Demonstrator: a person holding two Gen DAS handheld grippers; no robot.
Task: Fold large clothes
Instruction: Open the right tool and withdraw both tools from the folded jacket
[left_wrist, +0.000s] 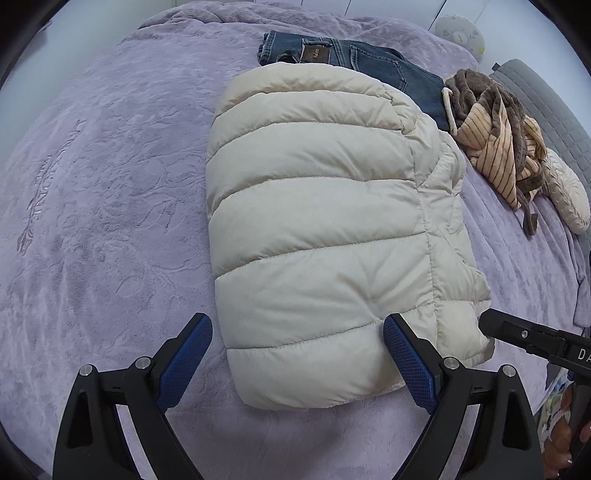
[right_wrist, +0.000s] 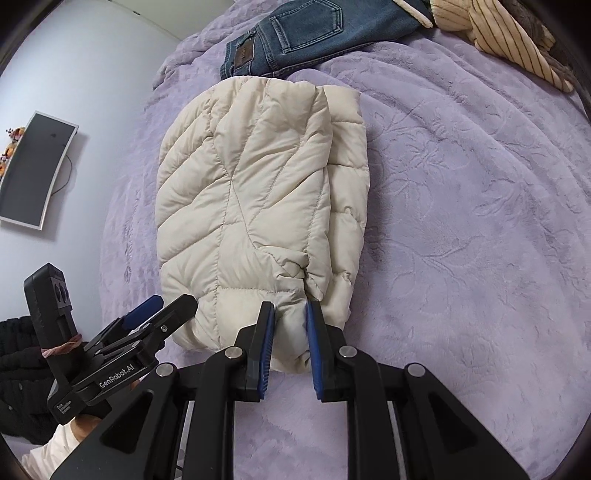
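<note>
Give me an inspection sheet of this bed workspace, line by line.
Surface: lilac embossed plush bedspread, rumpled at the far edge.
Job's things: cream quilted puffer jacket, folded into a compact bundle.
Clutter: folded blue denim jeans behind the jacket; brown and striped fabric heap; cream quilted cushion.
Grippers: left tongs open above the jacket's near edge; right tongs pinching a fold at the jacket's near end.
Cables: thin dark cable from the wall screen.
Surroundings: pale wall, grey-framed dark screen, round white wall clock.
</note>
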